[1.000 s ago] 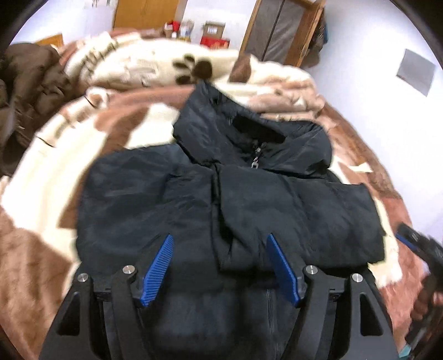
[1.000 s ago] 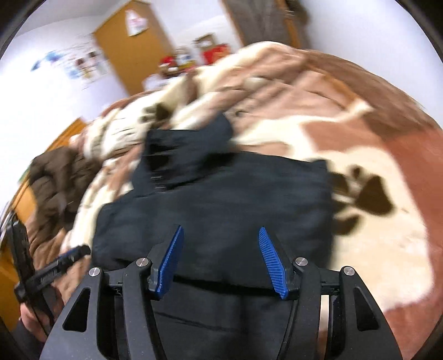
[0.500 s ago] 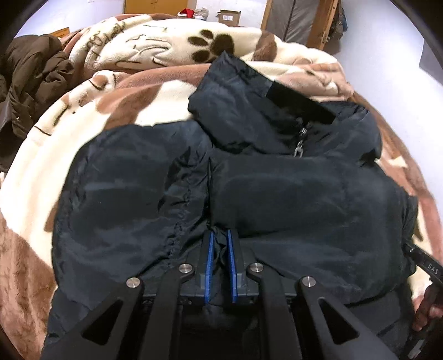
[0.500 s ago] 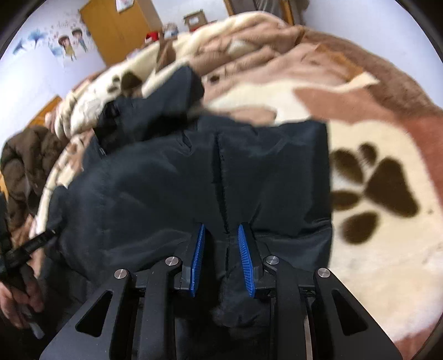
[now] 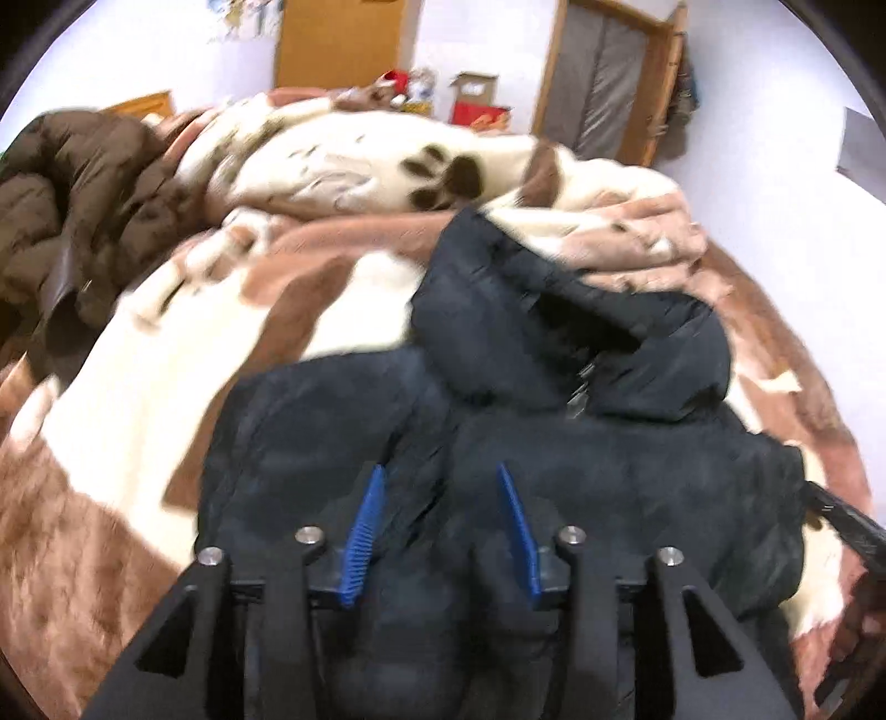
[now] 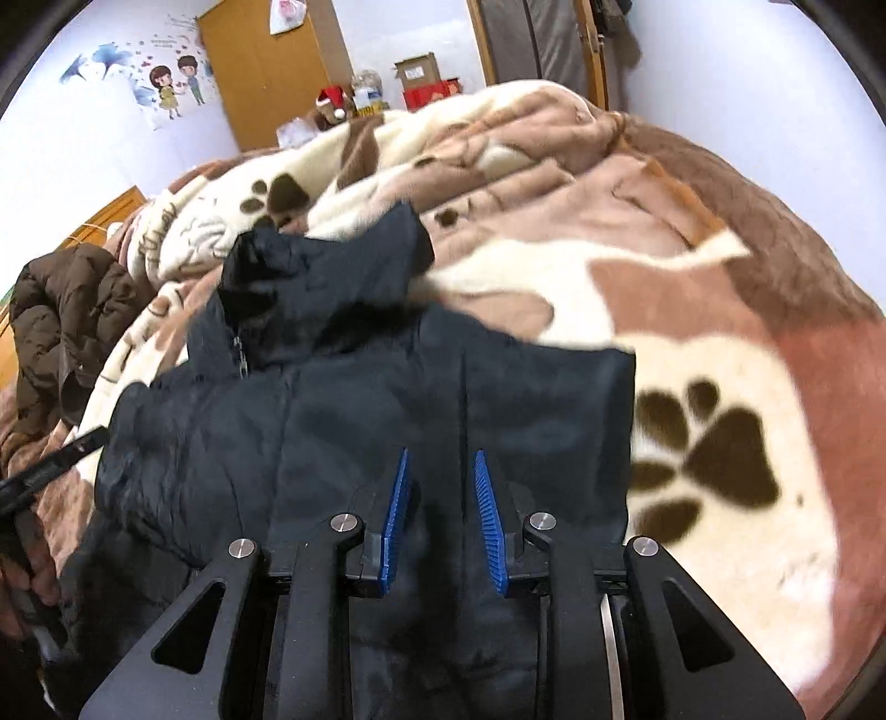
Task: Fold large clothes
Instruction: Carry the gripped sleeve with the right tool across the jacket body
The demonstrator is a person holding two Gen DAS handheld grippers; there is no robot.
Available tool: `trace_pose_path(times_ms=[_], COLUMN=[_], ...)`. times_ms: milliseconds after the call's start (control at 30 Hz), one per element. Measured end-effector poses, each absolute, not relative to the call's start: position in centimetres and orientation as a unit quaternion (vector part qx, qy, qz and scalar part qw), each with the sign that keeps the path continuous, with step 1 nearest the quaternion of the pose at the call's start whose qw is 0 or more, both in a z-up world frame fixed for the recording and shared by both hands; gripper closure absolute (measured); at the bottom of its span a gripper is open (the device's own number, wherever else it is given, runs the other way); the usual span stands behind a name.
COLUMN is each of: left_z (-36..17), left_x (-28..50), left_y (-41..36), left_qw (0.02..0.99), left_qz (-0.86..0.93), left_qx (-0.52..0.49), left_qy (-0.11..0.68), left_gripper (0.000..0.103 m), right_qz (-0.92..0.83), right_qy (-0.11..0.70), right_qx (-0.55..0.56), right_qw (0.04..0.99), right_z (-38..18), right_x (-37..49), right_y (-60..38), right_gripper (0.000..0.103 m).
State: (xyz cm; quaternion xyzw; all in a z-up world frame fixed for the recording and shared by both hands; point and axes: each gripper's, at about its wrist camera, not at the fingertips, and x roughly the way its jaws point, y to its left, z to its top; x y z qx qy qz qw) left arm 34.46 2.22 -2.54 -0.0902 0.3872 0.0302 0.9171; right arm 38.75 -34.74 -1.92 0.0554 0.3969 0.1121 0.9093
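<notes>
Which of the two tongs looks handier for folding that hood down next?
Left, probably. The left tongs point almost straight at the black jacket's hood; from the right tongs it lies off to the left. Both are open.

The left wrist view looks forward along the left gripper (image 5: 440,520), low and close over the near hem of the black jacket (image 5: 609,471), facing up the bed toward the hood (image 5: 554,321) and the far wall with the wooden door (image 5: 338,41). The right wrist view looks forward along the right gripper (image 6: 440,515) from an equally low, close position on the jacket's opposite side, angled slightly leftward toward the same wall. Both views share the jacket, the paw-print blanket (image 6: 709,443), the brown coat (image 6: 66,310) at the left edge and the door.
</notes>
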Motion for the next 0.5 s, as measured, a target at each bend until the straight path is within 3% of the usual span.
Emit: trace_pose_path(times_ms=[133, 300, 500], left_z=[-4.2, -10.6, -11.1], left_x=[38.1, 40.5, 40.9], left_y=[-0.7, -1.1, -1.1], left_qw=[0.915, 0.899, 0.899], left_qz=[0.010, 0.015, 0.012], left_qx=[-0.046, -0.016, -0.009], left_qy=[0.401, 0.438, 0.438], left_gripper=[0.058, 0.057, 0.057], right_qz=[0.097, 0.102, 0.089], right_qy=[0.417, 0.454, 0.463], right_qx=[0.062, 0.020, 0.005], right_qw=[0.901, 0.885, 0.882], right_z=[-3.6, -7.5, -8.7], right_x=[41.8, 43.7, 44.3], right_y=[-34.7, -33.4, -32.5], right_gripper=[0.078, 0.079, 0.080])
